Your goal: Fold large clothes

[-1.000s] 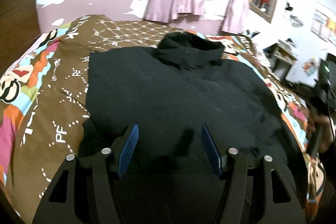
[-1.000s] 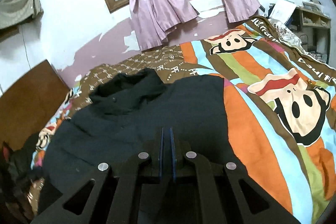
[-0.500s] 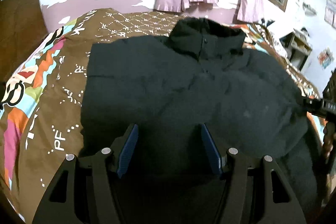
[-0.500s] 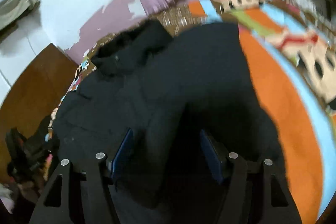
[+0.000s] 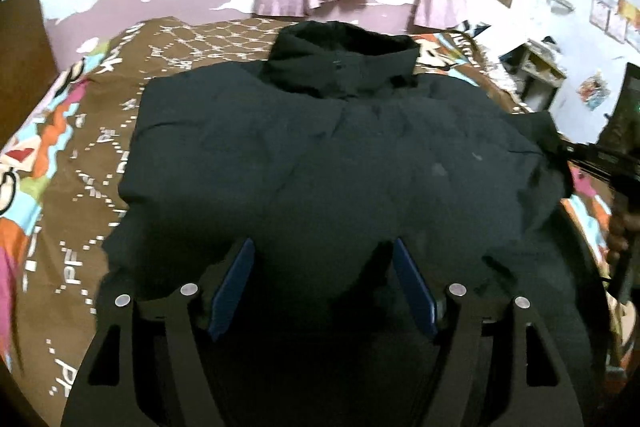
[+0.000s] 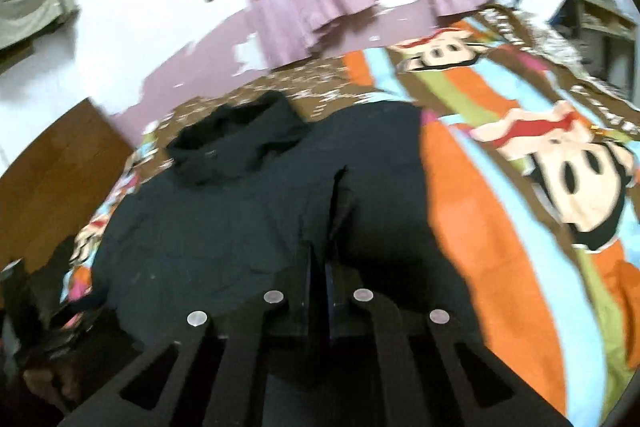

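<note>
Black jacket (image 5: pixel 320 155) on "PF"-printed bedspread (image 5: pixel 72 267); left gripper (image 5: pixel 322 267) wide, right gripper (image 6: pixel 320 267) pinching jacket fabric.

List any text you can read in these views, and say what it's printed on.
"PF": white dotted letters on the brown patterned bedspread, left of the black padded jacket.
The other white dotted marks on that bedspread are too distorted to read.
Papers pinned to the white wall: too small to read.
Nothing legible on the jacket or on either tool.
</note>
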Demonstrator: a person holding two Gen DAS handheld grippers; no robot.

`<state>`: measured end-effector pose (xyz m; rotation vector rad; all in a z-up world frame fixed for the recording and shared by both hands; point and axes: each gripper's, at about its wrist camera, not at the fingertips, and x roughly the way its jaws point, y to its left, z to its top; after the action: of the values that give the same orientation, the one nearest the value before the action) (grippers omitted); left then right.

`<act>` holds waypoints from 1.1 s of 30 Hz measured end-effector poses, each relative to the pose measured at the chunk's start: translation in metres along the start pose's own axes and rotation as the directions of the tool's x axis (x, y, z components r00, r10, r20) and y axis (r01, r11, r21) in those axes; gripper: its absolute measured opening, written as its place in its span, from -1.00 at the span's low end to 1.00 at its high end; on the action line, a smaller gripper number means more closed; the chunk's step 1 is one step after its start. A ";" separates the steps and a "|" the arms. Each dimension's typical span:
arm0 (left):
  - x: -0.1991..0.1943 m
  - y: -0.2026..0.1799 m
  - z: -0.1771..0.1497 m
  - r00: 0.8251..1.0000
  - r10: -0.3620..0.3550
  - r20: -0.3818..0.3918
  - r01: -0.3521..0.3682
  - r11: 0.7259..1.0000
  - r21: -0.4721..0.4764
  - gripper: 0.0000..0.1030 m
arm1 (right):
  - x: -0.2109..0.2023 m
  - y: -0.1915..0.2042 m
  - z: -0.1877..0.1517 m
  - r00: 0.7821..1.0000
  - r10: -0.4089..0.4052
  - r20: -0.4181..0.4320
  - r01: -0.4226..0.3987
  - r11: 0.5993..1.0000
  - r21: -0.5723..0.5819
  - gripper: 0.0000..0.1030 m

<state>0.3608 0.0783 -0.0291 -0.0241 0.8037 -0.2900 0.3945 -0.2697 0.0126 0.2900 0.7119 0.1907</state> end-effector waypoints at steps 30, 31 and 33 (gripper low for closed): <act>0.051 0.022 0.010 0.993 0.112 -0.023 -0.112 0.994 0.016 0.36 | 0.050 0.091 -0.020 0.998 -0.063 0.023 0.066 0.868 -0.492 0.51; 0.051 0.022 0.009 0.994 0.111 -0.023 -0.111 0.994 0.018 0.37 | 0.058 0.092 -0.023 0.998 -0.068 -0.012 0.053 0.864 -0.500 0.51; 0.052 0.022 0.008 0.993 0.114 -0.022 -0.114 0.993 0.024 0.37 | 0.076 0.089 -0.034 0.993 -0.084 -0.088 0.030 0.868 -0.496 0.53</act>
<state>0.4059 0.0849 -0.0635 0.0462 0.8219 -0.1915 0.4218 -0.1590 -0.0294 -0.2358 0.7516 0.3267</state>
